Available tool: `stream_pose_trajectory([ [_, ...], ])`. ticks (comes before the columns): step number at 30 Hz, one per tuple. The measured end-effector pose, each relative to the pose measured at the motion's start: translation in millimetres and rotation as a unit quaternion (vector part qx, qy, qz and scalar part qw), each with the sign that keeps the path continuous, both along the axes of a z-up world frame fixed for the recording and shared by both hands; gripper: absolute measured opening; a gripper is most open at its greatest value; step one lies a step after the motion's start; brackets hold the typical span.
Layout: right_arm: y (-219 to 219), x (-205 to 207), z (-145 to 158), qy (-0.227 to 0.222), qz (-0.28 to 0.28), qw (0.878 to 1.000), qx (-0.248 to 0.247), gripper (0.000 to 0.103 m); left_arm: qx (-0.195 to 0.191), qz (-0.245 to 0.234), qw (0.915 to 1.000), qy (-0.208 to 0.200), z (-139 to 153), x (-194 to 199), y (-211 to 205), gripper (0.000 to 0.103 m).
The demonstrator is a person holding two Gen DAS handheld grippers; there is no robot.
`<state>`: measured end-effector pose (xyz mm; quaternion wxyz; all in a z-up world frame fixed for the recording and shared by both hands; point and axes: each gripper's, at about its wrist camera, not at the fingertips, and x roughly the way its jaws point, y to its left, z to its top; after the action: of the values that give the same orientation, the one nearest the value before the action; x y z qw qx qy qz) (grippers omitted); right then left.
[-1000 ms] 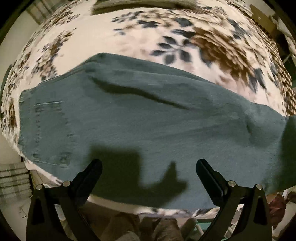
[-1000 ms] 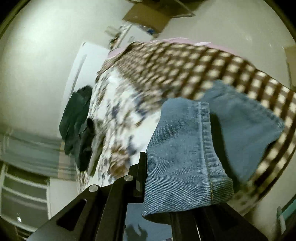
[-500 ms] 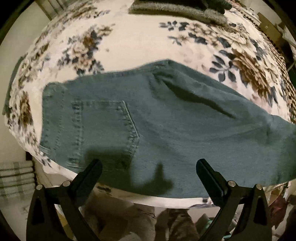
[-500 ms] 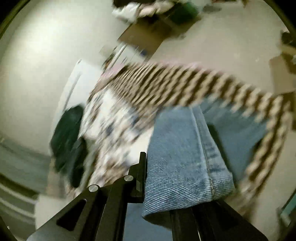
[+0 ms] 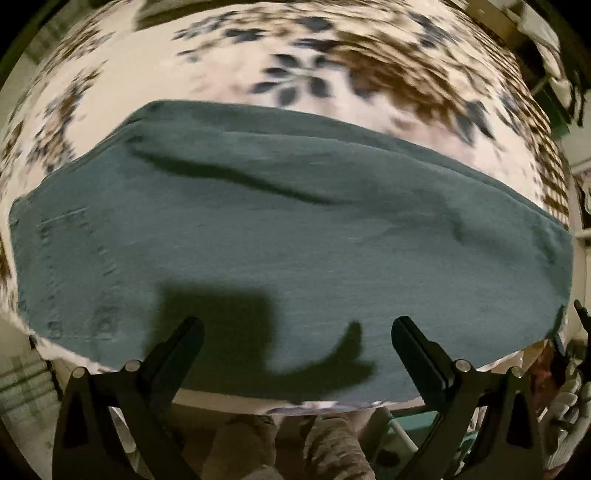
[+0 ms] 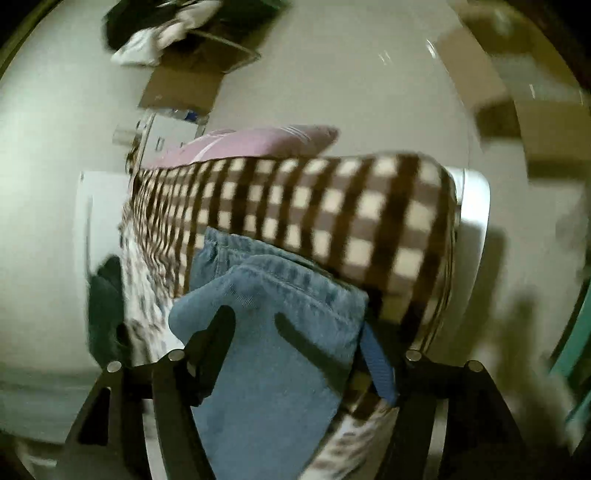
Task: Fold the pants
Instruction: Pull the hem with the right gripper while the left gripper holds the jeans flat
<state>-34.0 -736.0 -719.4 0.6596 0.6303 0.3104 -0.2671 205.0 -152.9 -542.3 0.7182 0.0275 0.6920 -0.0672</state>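
Blue denim pants (image 5: 295, 236) lie flat across a floral blanket (image 5: 236, 62), with a back pocket faintly visible at the left. My left gripper (image 5: 295, 332) hovers open and empty above the pants' near edge. In the right wrist view the pant leg end (image 6: 273, 343) lies between the fingers of my right gripper (image 6: 306, 332), whose jaws are spread apart with the left finger (image 6: 218, 325) at the cloth's side. The hem rests on the bed's checked cover (image 6: 332, 214).
A pink pillow (image 6: 258, 138) lies beyond the checked cover. Dark clothes (image 6: 105, 295) sit at the bed's far left. Cardboard (image 6: 184, 85) and a pile of clothes (image 6: 155, 33) lie on the floor. The person's legs (image 5: 288, 450) show below the bed edge.
My right gripper opened and let go of the pant leg end, which now lies on the bed. My left gripper moved closer over the pants.
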Motion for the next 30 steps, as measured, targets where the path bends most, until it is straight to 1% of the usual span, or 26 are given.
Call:
stream_pose_trajectory([
  [1, -3.2, -0.9, 0.6, 0.015, -0.010, 1.000, 0.007, 0.069, 0.001, -0.005, 1.0000, 0.000, -1.0, 1.3, -5.6, 0.103],
  [2, -7.1, 0.0, 6.9, 0.023, -0.016, 1.000, -0.002, 0.069, 0.001, -0.010, 0.9999, -0.002, -1.6, 2.7, -10.9, 0.103],
  [4, -14.8, 7.4, 34.7, 0.030, -0.008, 0.999, -0.042, 0.069, 0.009, -0.026, 0.9996, -0.010, -1.3, 6.2, -24.9, 0.103],
  [5, -19.2, 14.9, 48.8, 0.035, 0.009, 0.997, -0.062, 0.069, 0.016, -0.032, 0.9993, -0.014, -1.0, 6.4, -30.7, 0.103],
  [6, -22.4, 21.5, 62.9, 0.032, 0.027, 0.996, -0.081, 0.069, 0.031, -0.044, 0.9983, -0.021, -0.9, 6.8, -41.2, 0.103],
  [7, -27.1, 36.6, 73.9, 0.024, 0.054, 0.994, -0.095, 0.069, 0.040, -0.052, 0.9975, -0.027, -0.8, 7.1, -48.8, 0.103],
  [8, -31.0, 48.6, 76.9, 0.025, 0.075, 0.992, -0.096, 0.069, 0.047, -0.063, 0.9964, -0.033, -0.9, 6.9, -59.8, 0.103],
  [9, -34.1, 66.1, 77.6, 0.027, 0.107, 0.990, -0.091, 0.069, 0.053, -0.075, 0.9950, -0.038, -1.1, 6.8, -72.2, 0.103],
  [10, -35.7, 91.3, 72.5, 0.031, 0.156, 0.984, -0.080, 0.069, 0.057, -0.085, 0.9940, -0.041, -1.3, 7.6, -82.0, 0.103],
  [11, -34.5, 106.5, 70.3, 0.039, 0.187, 0.978, -0.079, 0.069, 0.059, -0.093, 0.9929, -0.044, -1.9, 8.5, -92.7, 0.103],
  [12, -29.0, 131.5, 65.2, 0.060, 0.243, 0.964, -0.088, 0.069, 0.057, -0.103, 0.9920, -0.047, -2.2, 10.1, -106.7, 0.103],
  [13, -20.1, 151.7, 61.4, 0.077, 0.296, 0.947, -0.100, 0.069, 0.052, -0.107, 0.9918, -0.047, -2.4, 12.0, -115.8, 0.103],
  [14, -12.8, 162.9, 57.5, 0.086, 0.333, 0.933, -0.106, 0.069, 0.045, -0.112, 0.9917, -0.044, -2.9, 14.2, -126.9, 0.103],
  [16, 12.3, 191.2, 44.1, 0.122, 0.424, 0.889, -0.122, 0.069, 0.034, -0.116, 0.9917, -0.043, -2.8, 18.0, -142.5, 0.103],
  [17, 27.3, 200.7, 37.8, 0.149, 0.463, 0.862, -0.145, 0.066, 0.031, -0.118, 0.9915, -0.044, -2.3, 19.4, -148.7, 0.103],
  [18, 39.5, 206.3, 34.4, 0.171, 0.489, 0.838, -0.173, 0.036, 0.029, -0.122, 0.9911, -0.046, -1.2, 20.5, -155.5, 0.103],
  [19, 51.6, 208.5, 32.7, 0.201, 0.504, 0.813, -0.214, 0.009, 0.029, -0.124, 0.9907, -0.048, -0.3, 20.8, -158.9, 0.103],
  [20, 56.2, 208.9, 34.5, 0.201, 0.505, 0.809, -0.224, 0.009, 0.029, -0.126, 0.9904, -0.050, 0.8, 20.7, -161.4, 0.103],
  [22, 63.5, 205.7, 53.3, 0.177, 0.484, 0.815, -0.266, 0.008, 0.032, -0.128, 0.9898, -0.053, 7.2, 21.3, -173.6, 0.103],
  [24, 70.5, 201.2, 79.2, 0.153, 0.452, 0.823, -0.308, 0.008, 0.038, -0.128, 0.9895, -0.055, 7.2, 19.8, -172.2, 0.103],
  [25, 74.4, 199.5, 89.3, 0.143, 0.437, 0.824, -0.331, 0.008, 0.041, -0.128, 0.9894, -0.054, 3.6, 25.5, -178.8, 0.103],
  [26, 76.7, 199.1, 94.0, 0.144, 0.430, 0.822, -0.344, 0.010, 0.045, -0.128, 0.9895, -0.051, 1.0, 25.0, -177.4, 0.103],
  [27, 78.1, 201.2, 84.8, 0.163, 0.431, 0.816, -0.349, 0.022, 0.050, -0.126, 0.9897, -0.046, -1.4, 23.5, -173.2, 0.103],
  [28, 75.2, 202.5, 69.6, 0.189, 0.442, 0.811, -0.333, 0.045, 0.052, -0.124, 0.9901, -0.042, -5.3, 23.7, -171.0, 0.103],
  [29, 68.4, 206.6, 50.7, 0.216, 0.452, 0.815, -0.290, 0.052, 0.055, -0.120, 0.9907, -0.034, -9.9, 22.8, -169.1, 0.103],
  [30, 60.0, 203.1, 42.4, 0.217, 0.444, 0.830, -0.259, 0.055, 0.055, -0.116, 0.9914, -0.028, -14.6, 19.8, -167.7, 0.103],
])
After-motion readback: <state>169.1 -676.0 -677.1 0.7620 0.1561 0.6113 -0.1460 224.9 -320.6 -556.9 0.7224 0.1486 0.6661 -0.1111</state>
